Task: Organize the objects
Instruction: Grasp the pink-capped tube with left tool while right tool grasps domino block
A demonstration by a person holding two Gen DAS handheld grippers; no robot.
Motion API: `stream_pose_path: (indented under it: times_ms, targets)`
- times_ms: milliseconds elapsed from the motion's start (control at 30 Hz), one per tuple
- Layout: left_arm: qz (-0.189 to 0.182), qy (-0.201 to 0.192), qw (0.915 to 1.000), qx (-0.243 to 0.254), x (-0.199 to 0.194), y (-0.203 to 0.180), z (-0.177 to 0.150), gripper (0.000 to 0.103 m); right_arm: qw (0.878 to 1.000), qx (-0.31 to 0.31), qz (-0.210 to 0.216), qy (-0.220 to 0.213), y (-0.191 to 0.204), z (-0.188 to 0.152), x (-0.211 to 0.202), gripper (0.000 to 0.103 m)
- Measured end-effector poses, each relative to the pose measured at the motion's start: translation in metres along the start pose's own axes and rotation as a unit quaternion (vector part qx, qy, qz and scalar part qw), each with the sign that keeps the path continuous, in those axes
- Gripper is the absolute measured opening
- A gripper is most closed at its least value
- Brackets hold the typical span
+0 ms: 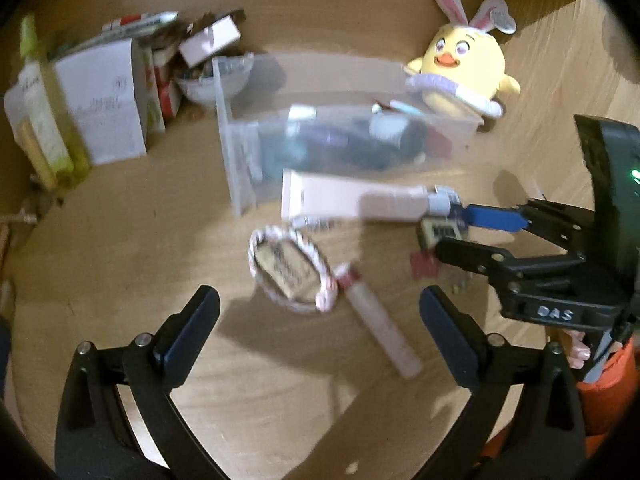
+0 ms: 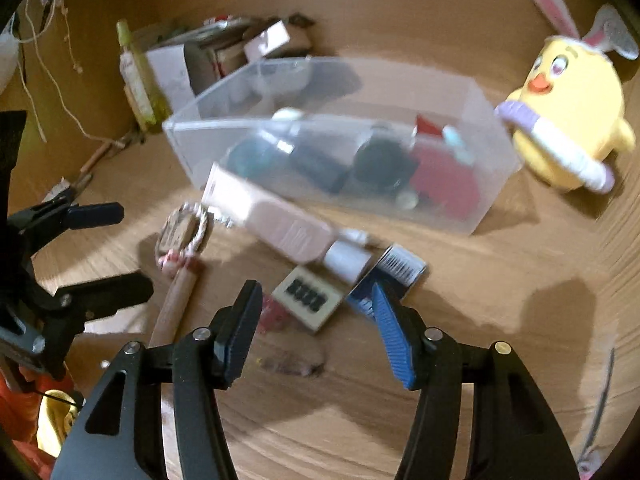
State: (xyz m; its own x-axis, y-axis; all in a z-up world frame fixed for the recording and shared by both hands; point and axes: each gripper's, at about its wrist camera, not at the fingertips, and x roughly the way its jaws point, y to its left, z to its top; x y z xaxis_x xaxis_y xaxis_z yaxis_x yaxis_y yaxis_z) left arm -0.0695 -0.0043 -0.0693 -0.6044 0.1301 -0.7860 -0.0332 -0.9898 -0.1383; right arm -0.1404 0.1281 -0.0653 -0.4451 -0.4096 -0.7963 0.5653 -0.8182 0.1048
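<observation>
A clear plastic bin [image 1: 240, 168] [image 2: 486, 192] holds several dark and red items. In front of it lies a pink tube [image 1: 352, 200] [image 2: 280, 226] with a white cap. My left gripper [image 1: 320, 300] [image 2: 116, 252] is open wide above a braided ring around a brown disc [image 1: 288, 270] [image 2: 182, 230] and a thin pink stick [image 1: 378, 330] [image 2: 176, 306]. My right gripper [image 2: 316, 292] [image 1: 460, 234] is open, with its tips over a beige block with black squares [image 2: 308, 298] [image 1: 436, 234]. Nothing is gripped. A blue barcoded tube [image 2: 400, 268] lies beside the right fingertip.
A yellow plush chick with bunny ears [image 1: 464, 68] [image 2: 568, 128] sits right of the bin. Boxes, papers, a bowl and a green bottle [image 1: 44, 120] [image 2: 138, 80] crowd the back left corner. A small red piece [image 1: 422, 264] and a dark scrap [image 2: 292, 364] lie on the wooden surface.
</observation>
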Motion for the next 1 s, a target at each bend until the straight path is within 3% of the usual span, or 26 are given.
stream_pose_path:
  times_ms: [100,167,233,600,667,767,1000]
  targets:
    - [-0.006,0.004,1.0,-0.005,-0.002,0.0,-0.011,0.101,1.0,0.006,-0.008,-0.003,0.004,-0.001,0.003,0.053]
    - [-0.007,0.002,1.0,-0.003,-0.005,-0.003,-0.016,0.092,1.0,0.016,-0.001,-0.005,0.005,0.0,0.003,0.053]
    - [-0.01,0.005,0.9999,0.004,-0.007,-0.006,-0.018,0.075,1.0,0.021,0.001,-0.006,0.007,0.001,0.004,0.051]
    - [-0.038,0.027,0.9988,0.011,0.01,-0.015,-0.014,0.048,1.0,0.016,-0.008,0.003,0.009,0.006,0.014,0.046]
    - [-0.034,0.025,0.999,0.016,0.012,-0.017,-0.012,0.046,1.0,0.019,-0.008,0.0,0.007,0.006,0.012,0.031]
    - [-0.03,0.022,0.999,0.026,0.016,-0.022,-0.009,0.043,1.0,0.03,-0.001,0.0,0.0,0.004,0.01,0.032]
    - [-0.021,0.012,0.9982,0.055,0.021,-0.033,-0.009,0.018,0.999,0.03,-0.015,-0.008,-0.009,-0.008,0.0,0.031]
